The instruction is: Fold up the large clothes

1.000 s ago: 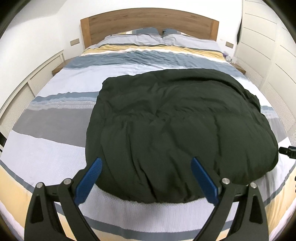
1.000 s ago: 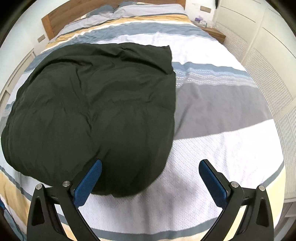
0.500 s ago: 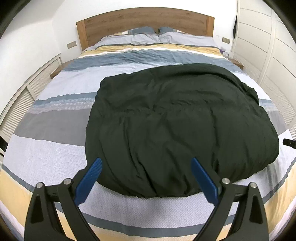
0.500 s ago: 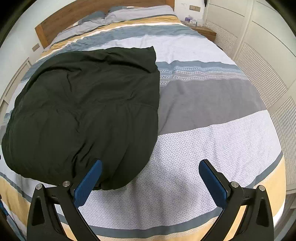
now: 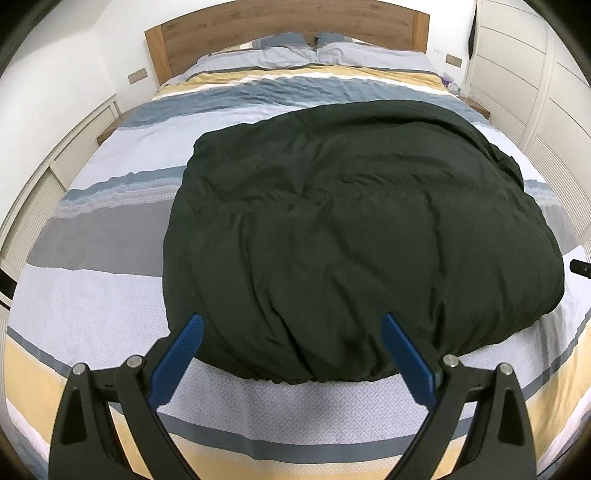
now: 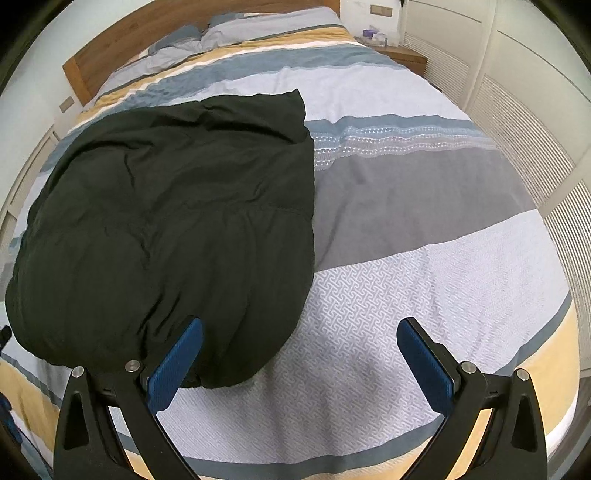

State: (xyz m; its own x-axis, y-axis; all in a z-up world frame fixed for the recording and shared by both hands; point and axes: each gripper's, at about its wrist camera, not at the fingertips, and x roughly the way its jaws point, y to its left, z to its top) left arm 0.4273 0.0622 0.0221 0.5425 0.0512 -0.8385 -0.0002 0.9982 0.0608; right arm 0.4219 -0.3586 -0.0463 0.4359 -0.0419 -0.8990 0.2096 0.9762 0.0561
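Note:
A large dark green puffy garment point(image 5: 351, 229) lies folded in a rounded heap on the striped bed point(image 5: 92, 302). It also shows in the right wrist view point(image 6: 166, 229), on the left half of the bed point(image 6: 424, 258). My left gripper point(image 5: 291, 328) is open and empty, hovering above the garment's near edge. My right gripper point(image 6: 299, 332) is open and empty, above the garment's near right corner, with its left blue pad point(image 6: 175, 363) over the cloth. A tip of the right gripper point(image 5: 580, 266) shows at the right edge of the left wrist view.
A wooden headboard point(image 5: 280, 26) and pillows point(image 5: 314, 48) are at the far end. White slatted cabinets point(image 6: 517, 122) line the right side and a low white panel point(image 5: 55, 173) the left. A nightstand point(image 6: 402, 55) stands at the far right.
Both grippers have drawn back and lifted away from the garment, so it looks smaller and farther. The garment has not moved. Both stay open.

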